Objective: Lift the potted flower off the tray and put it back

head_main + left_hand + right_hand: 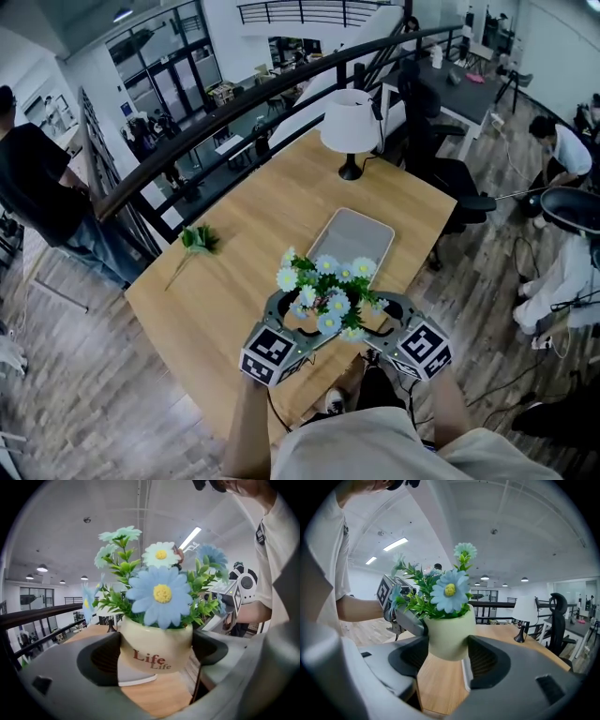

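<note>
closest to the person, the potted flower (328,298) is up in the air, off the tray (353,234) and just in front of its near end; the left gripper (157,654) is squeezed onto the cream pot from one side and the right gripper (448,649) is squeezed onto it from the other side, each with its two dark pads pressed on the pot's round wall; the pot looks smooth and round, so it could slip or twist if one gripper lets go too soon, or if the two hands pull apart or move at different speeds; it looks a bit tilted in the right gripper view, so it might land on an edge and tip over; if it comes down on the tray's raised rim and not flat inside, it could wobble and fall; the table (239,244) is light wood, with a loose green sprig (199,239) to the left and a white lamp (350,127) at the far end; past that is a dark railing (234,105), a black office chair (445,164), wood floor, and people standing at the sides
</note>
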`<action>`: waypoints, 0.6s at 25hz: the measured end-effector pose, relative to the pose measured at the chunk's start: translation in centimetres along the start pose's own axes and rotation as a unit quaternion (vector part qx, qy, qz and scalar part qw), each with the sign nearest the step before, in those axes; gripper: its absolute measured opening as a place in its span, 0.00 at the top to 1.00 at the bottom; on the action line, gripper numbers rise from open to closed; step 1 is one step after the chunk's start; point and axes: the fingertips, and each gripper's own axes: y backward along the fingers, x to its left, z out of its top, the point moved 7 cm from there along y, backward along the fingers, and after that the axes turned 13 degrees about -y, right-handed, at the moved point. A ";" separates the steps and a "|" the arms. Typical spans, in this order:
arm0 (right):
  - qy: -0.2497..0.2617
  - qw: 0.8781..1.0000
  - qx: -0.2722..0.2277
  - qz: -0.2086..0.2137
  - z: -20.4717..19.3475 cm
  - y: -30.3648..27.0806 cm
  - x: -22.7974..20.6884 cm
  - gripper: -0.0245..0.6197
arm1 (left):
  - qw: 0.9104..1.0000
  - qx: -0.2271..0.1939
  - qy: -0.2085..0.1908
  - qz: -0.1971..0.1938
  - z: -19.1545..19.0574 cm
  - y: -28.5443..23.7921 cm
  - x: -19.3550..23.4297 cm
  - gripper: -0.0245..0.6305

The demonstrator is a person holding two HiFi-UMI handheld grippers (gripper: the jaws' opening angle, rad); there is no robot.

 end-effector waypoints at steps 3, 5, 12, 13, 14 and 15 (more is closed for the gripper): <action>-0.003 1.000 -0.008 -0.008 0.1 1.2 0.7 0.52 | 1.000 -0.005 -0.009 -0.008 1.0 0.4 -0.8 0.20; -0.006 1.000 -0.013 -0.012 0.1 2.0 1.0 0.52 | 1.000 -0.006 -0.013 -0.013 1.5 0.4 -1.3 0.20; -0.001 0.999 -0.016 -0.028 0.4 3.5 1.2 0.52 | 0.999 -0.015 -0.017 -0.023 2.5 0.0 -2.1 0.20; -0.002 0.999 -0.017 -0.029 0.4 3.7 1.1 0.52 | 0.999 -0.016 -0.017 -0.024 2.7 -0.1 -2.1 0.20; -0.002 0.999 -0.017 -0.030 0.5 3.9 1.0 0.52 | 0.999 -0.016 -0.018 -0.025 2.9 -0.3 -2.1 0.20; -0.001 0.999 -0.018 -0.030 0.6 3.9 0.8 0.52 | 0.999 -0.016 -0.018 -0.025 3.0 -0.4 -2.0 0.20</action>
